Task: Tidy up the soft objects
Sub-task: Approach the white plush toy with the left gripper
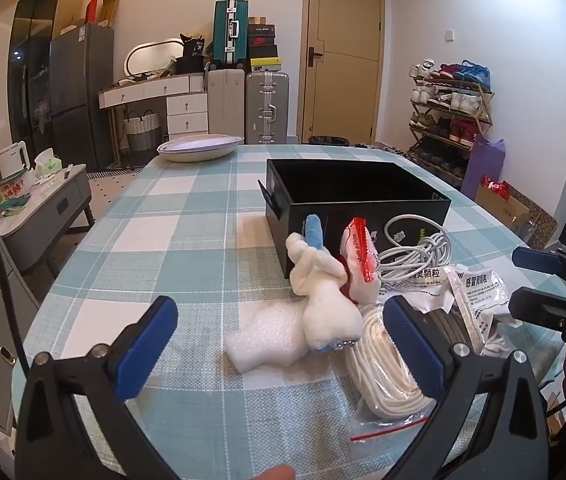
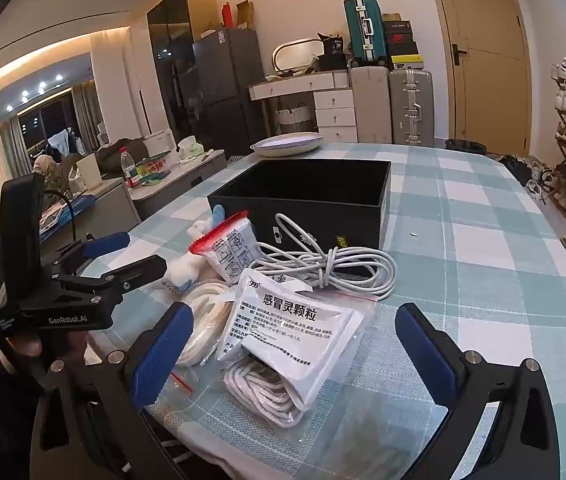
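We are holding left tongs and right tongs spread wide and empty, hovering over bagged white rope, medicine sachets, plush toy, white cable lying on checked desk, black box sitting open just beyond.

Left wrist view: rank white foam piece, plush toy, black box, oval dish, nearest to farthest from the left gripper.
From the left gripper, open:
1. White foam piece, between the fingers, on the tablecloth.
2. Plush toy, just behind the foam, to its right.
3. Black box, mid-table.
4. Oval dish, far edge, left.
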